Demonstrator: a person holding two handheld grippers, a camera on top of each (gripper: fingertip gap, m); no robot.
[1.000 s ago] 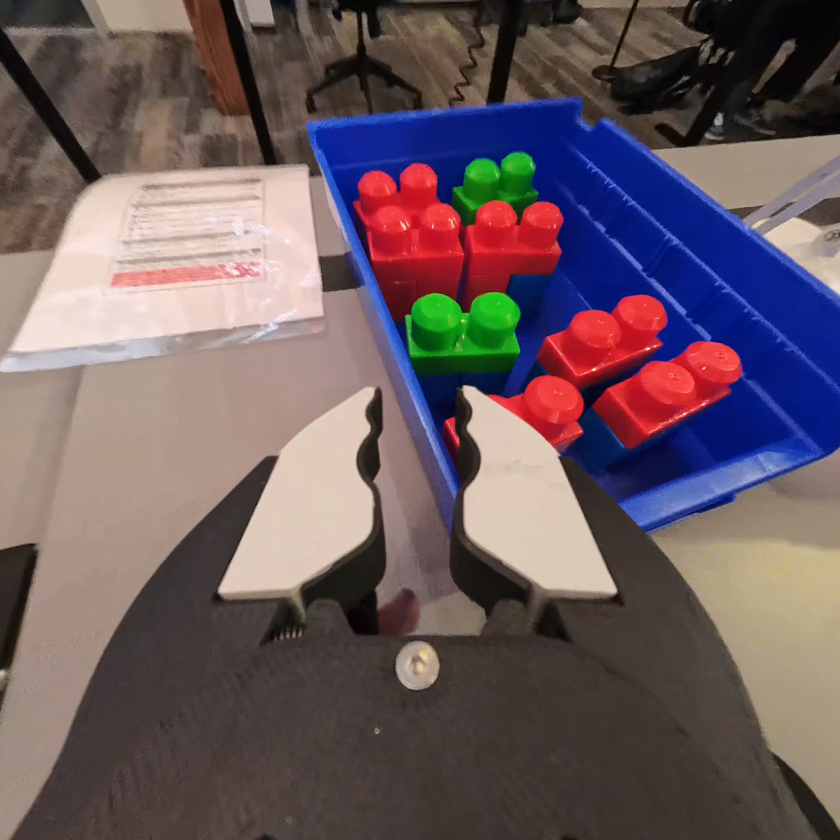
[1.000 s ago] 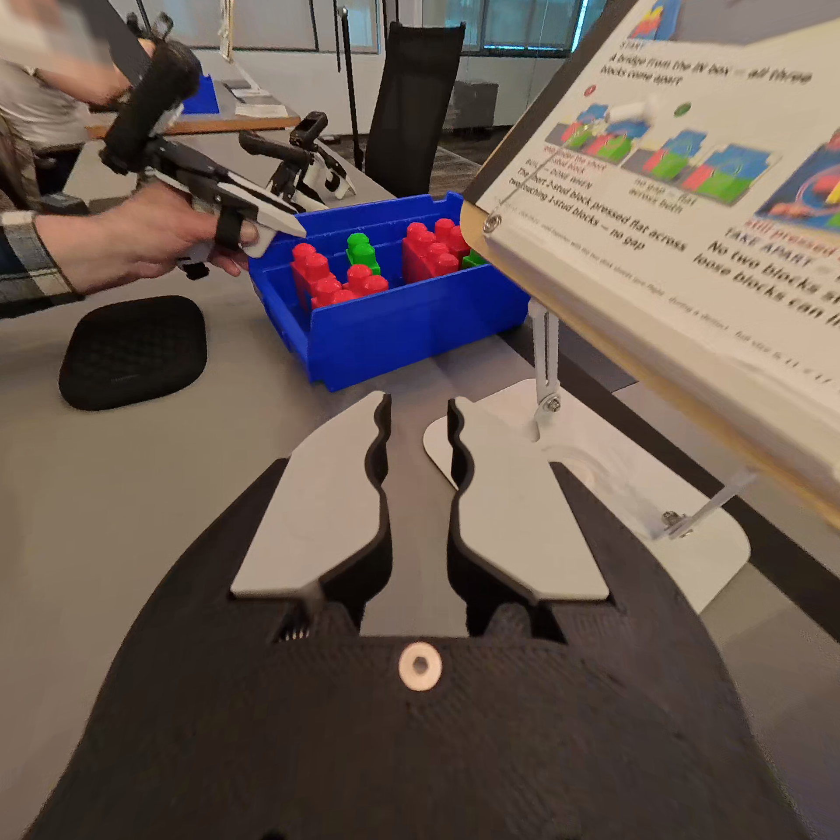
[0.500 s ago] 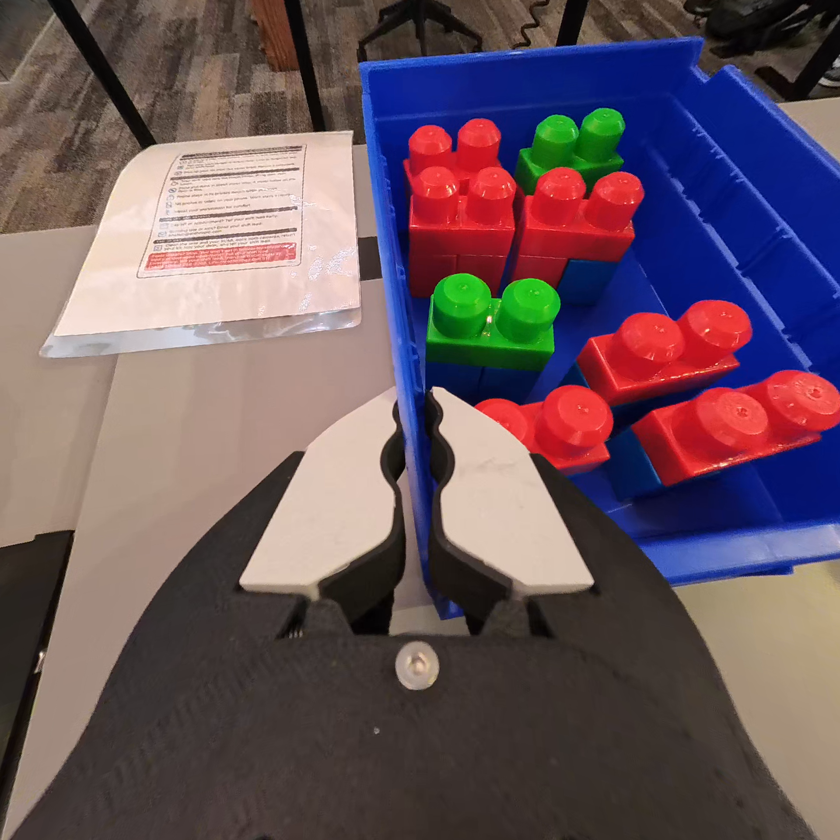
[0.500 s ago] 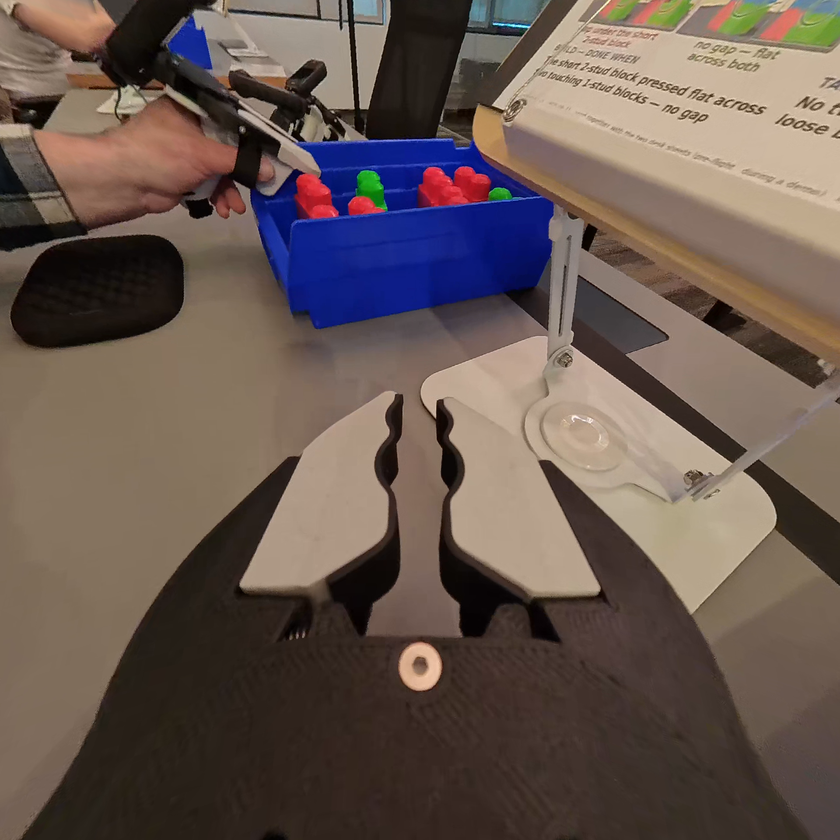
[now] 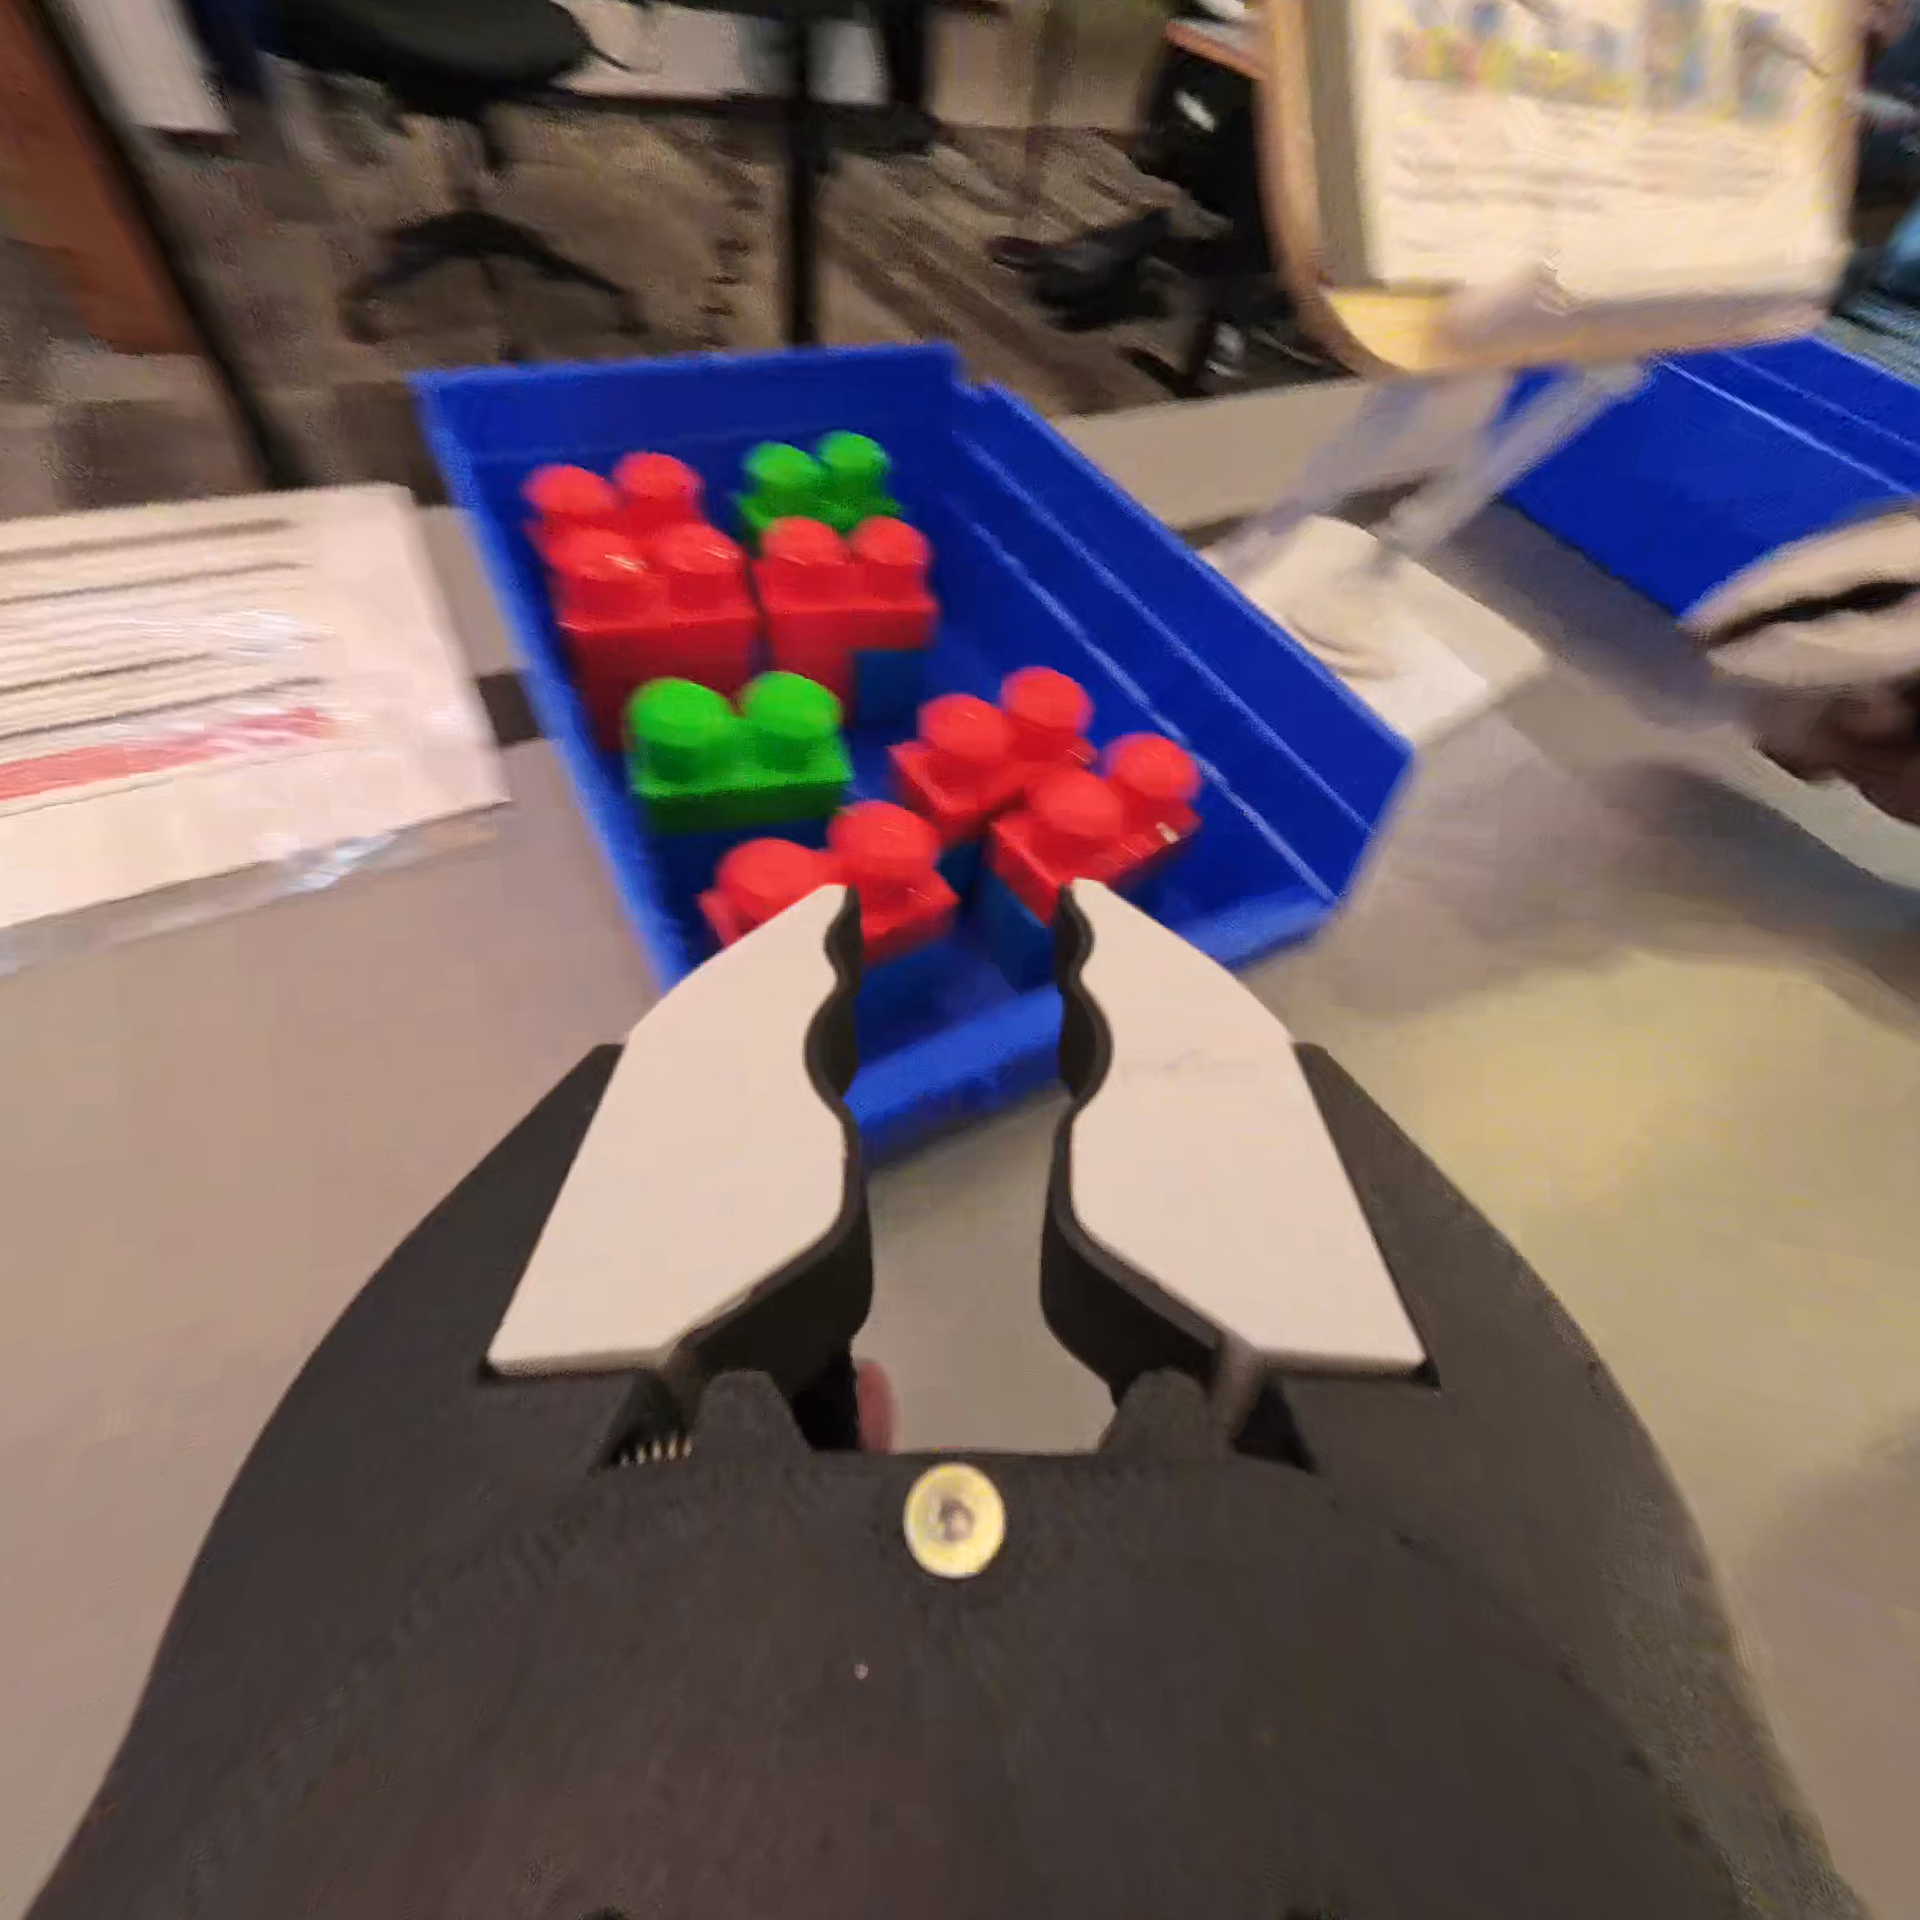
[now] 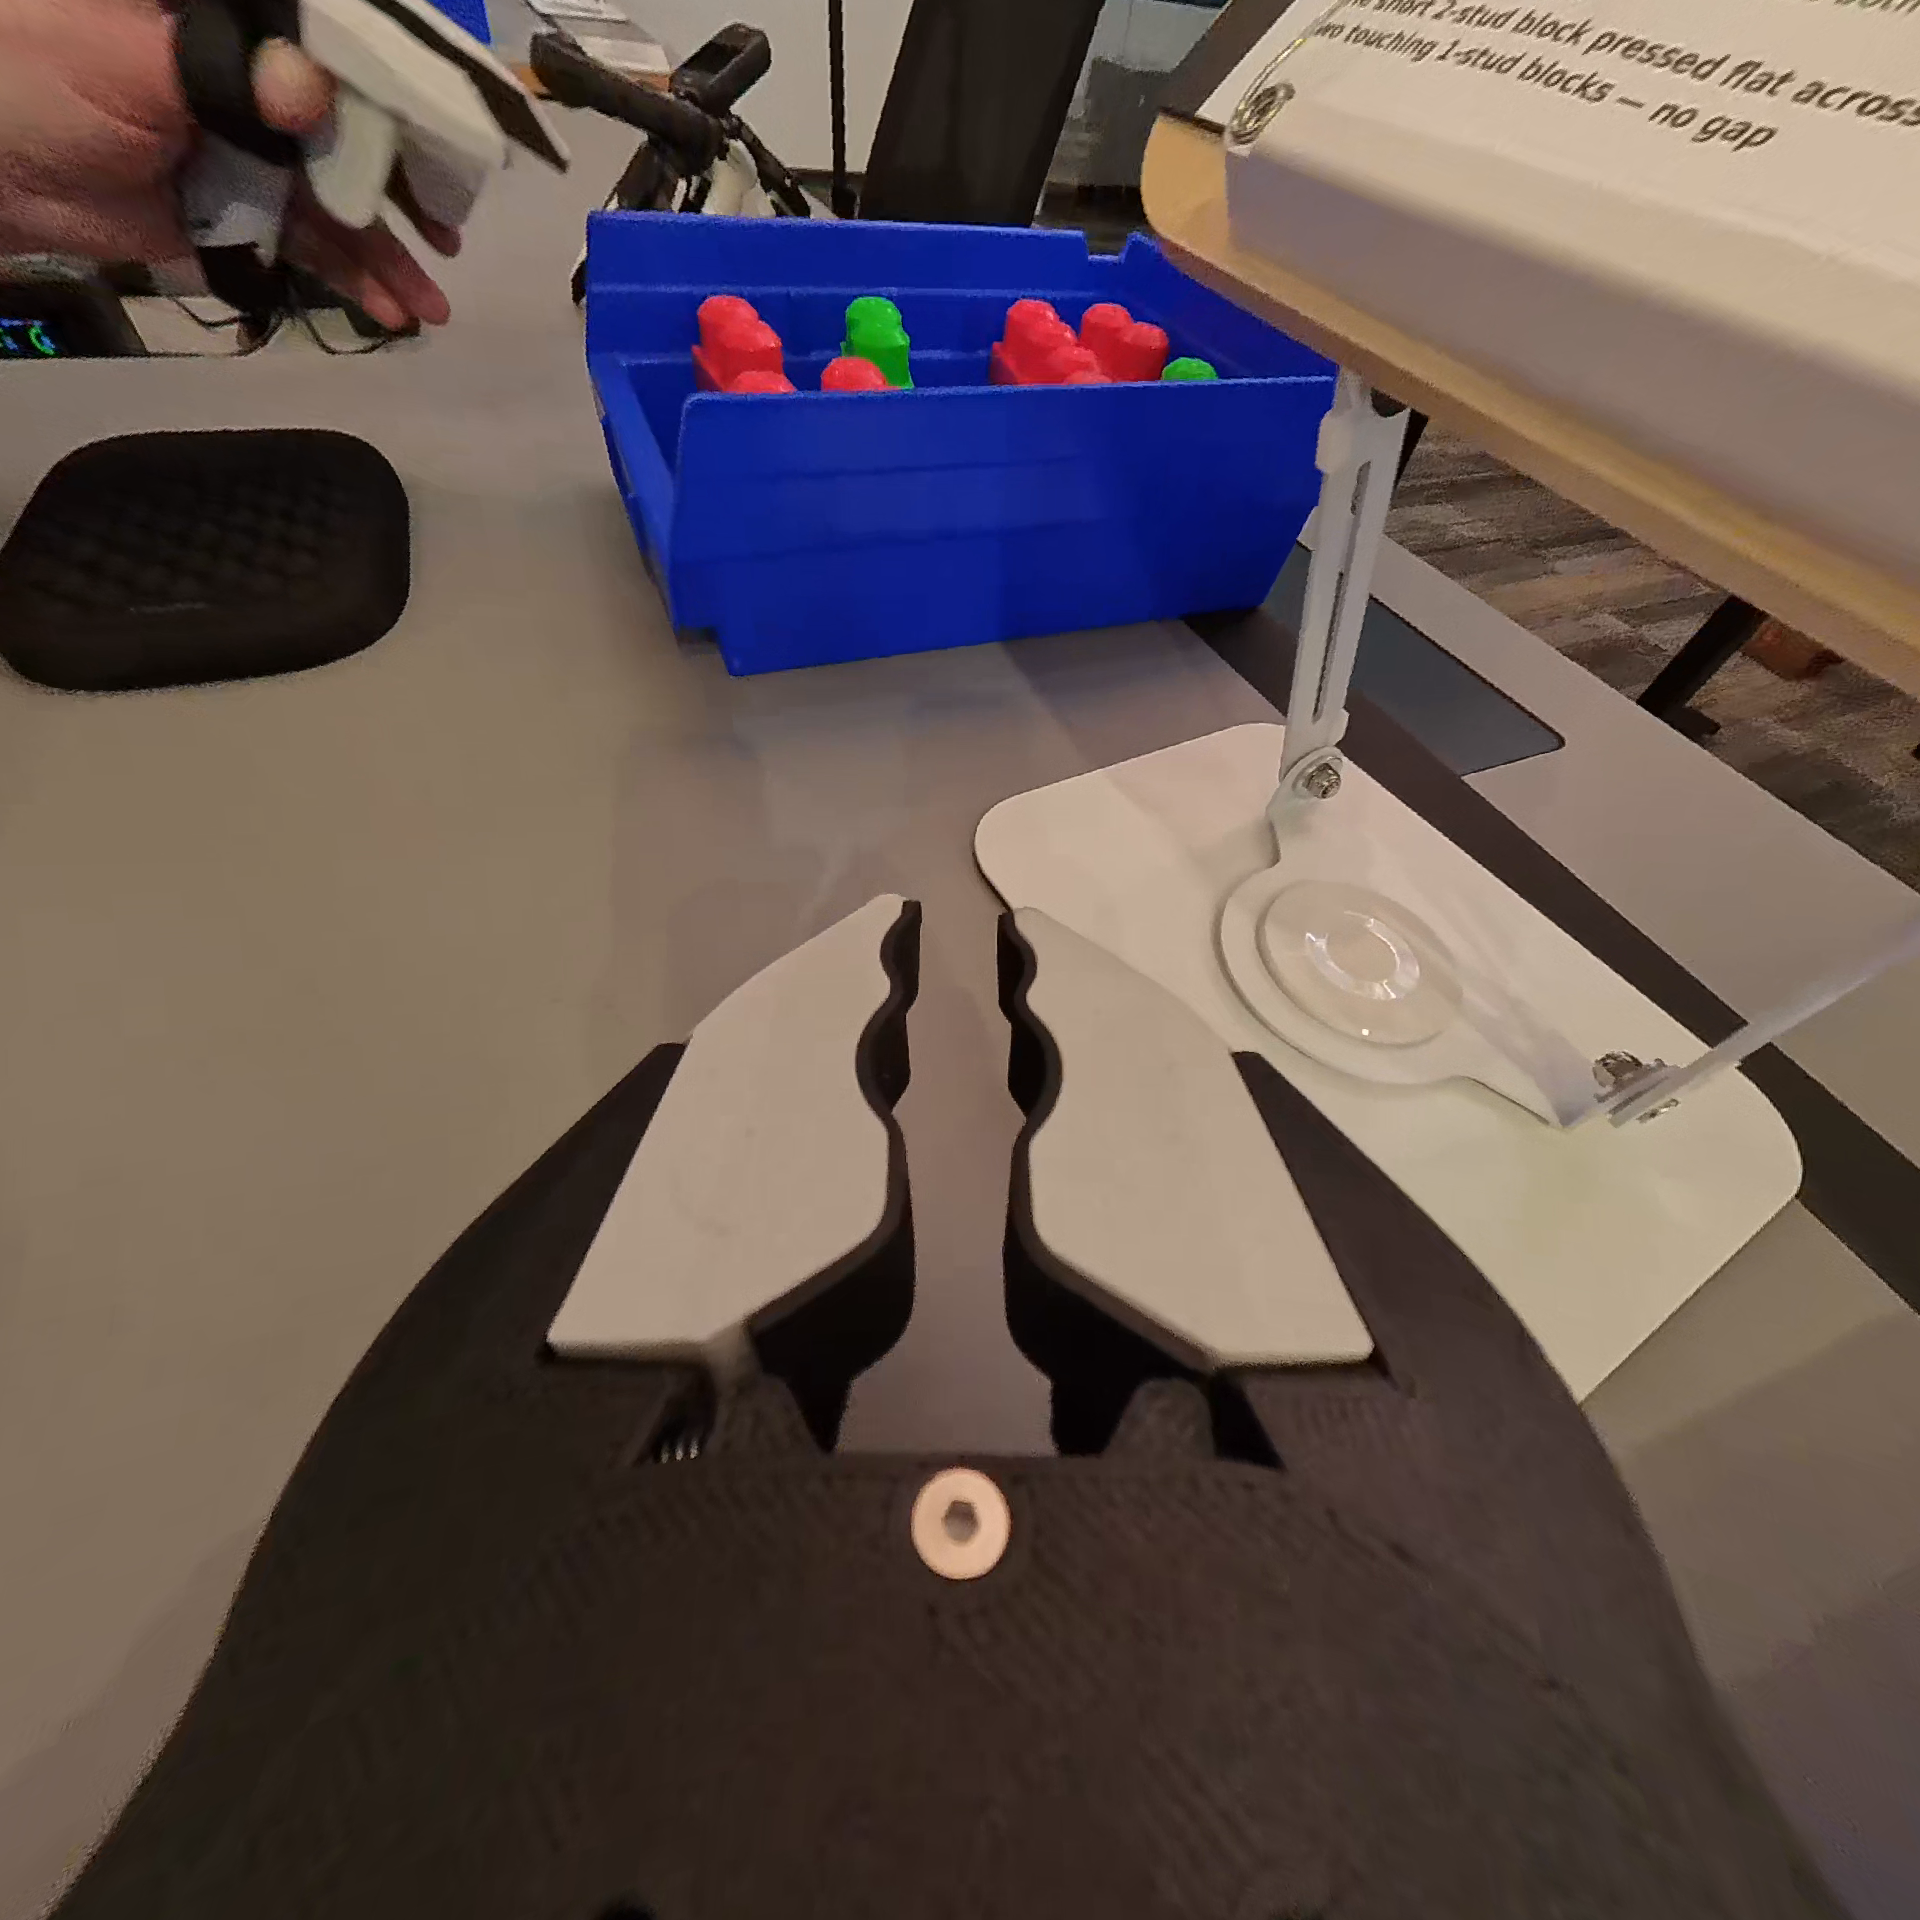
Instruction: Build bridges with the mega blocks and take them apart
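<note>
Task looks barely started, judging by how things lie. Nearest, the right claw [image 6: 958, 914] sits low over bare grey worktop [image 6: 468, 935], fingers a little apart with nothing between them, just beside the white base plate [image 6: 1455, 1195] of a document stand at the worktop's right edge; it is well short of any block. The left claw [image 5: 956, 904] is spread wide and empty, held above the near end of the blue bin [image 5: 1174, 644], its tips roughly over the closest red block [image 5: 831, 873]; no pad touches anything as far as the blurred view shows. All mega blocks seen are in that bin: red and green two-stud pieces [image 5: 738, 748] seated on blue ones, so they read as bridges already pressed together, about seven of them, some leaning near the front, others upright toward the far wall. None are out on the worktop, no loose singles visible. So likely stage: first pick for take-apart, everything left to do. A black pad [image 6: 197, 551] lies at the left worktop edge, a laminated sheet [image 5: 208, 675] beside the bin, and a second blue bin [image 5: 1714, 478] at the far right, contents not visible.
</note>
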